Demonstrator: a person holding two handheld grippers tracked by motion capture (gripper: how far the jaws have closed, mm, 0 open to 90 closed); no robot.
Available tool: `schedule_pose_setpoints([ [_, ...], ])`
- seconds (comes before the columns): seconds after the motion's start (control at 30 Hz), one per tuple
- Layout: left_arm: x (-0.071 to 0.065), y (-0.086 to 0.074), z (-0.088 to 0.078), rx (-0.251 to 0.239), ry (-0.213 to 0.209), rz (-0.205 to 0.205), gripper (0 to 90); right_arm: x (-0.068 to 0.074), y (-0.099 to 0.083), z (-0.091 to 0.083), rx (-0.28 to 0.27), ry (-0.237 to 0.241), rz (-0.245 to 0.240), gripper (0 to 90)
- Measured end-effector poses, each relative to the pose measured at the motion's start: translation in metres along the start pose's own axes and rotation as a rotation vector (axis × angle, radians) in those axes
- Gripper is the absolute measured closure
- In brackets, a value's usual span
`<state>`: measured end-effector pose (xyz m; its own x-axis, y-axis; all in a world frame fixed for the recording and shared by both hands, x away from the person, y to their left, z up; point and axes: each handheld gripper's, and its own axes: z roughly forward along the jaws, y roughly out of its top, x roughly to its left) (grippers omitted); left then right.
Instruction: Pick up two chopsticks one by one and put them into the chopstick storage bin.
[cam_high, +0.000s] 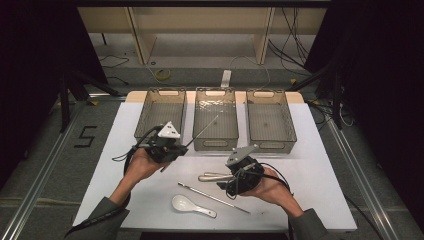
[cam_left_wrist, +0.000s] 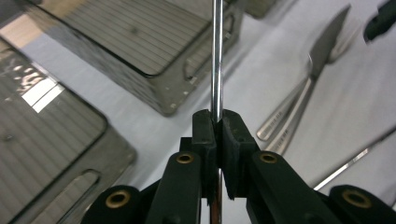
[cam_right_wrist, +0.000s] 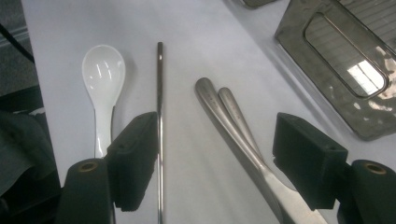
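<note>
My right gripper (cam_right_wrist: 215, 154) has jaws wide apart, low over the table (cam_high: 320, 150), straddling the knife and fork handles (cam_right_wrist: 233, 121); a second chopstick (cam_right_wrist: 159, 130) and white spoon (cam_right_wrist: 102, 79) lie just beside. My left gripper (cam_left_wrist: 215, 122) is clamped on a metal chopstick (cam_left_wrist: 216, 56) pointing toward the middle basket (cam_high: 215, 120).

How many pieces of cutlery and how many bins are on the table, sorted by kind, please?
Bins: 3
Metal chopsticks: 2, one held in the left tool
White spoon: 1
Knife: 1
Fork: 1
Total: 8
</note>
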<state>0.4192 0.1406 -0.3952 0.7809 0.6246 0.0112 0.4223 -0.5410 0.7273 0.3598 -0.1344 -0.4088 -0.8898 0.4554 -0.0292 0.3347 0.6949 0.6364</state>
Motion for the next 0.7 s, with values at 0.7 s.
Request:
schedule_pose_setpoints([
  [0.7,0.081,0.029,-0.006,0.010,0.154,-0.208,84.5,0.006,-0.019,0.011,0.012,0.009,0.014,31.2],
])
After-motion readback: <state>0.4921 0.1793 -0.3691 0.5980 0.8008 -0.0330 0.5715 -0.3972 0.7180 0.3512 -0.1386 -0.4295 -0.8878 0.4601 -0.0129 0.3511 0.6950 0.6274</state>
